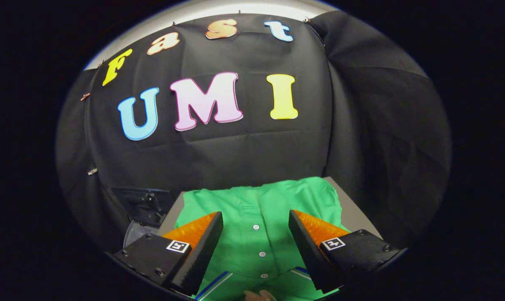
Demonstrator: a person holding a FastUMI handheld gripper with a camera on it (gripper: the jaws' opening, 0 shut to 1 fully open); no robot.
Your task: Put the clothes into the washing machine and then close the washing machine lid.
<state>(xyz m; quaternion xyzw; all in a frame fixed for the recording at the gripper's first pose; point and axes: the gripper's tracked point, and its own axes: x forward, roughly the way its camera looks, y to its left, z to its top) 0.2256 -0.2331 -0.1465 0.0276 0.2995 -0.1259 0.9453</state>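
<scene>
Washer (pixel 146 205), dark with its lid up, sits left of the table (pixel 353 205). Between and beyond the gripper (pixel 256 232) fingers, spread wide and holding nothing, lies the green shirt (pixel 256 205). Best descend over the button placket and pinch a thick fold, not one layer.

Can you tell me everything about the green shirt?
The green shirt is bright green cloth, lying spread flat on a grey table. A row of small white buttons runs down its middle, and a blue-and-white striped trim shows at its near end. The gripper hovers over it with jaws open, one finger on each side of the buttons, not pressing the cloth.
</scene>
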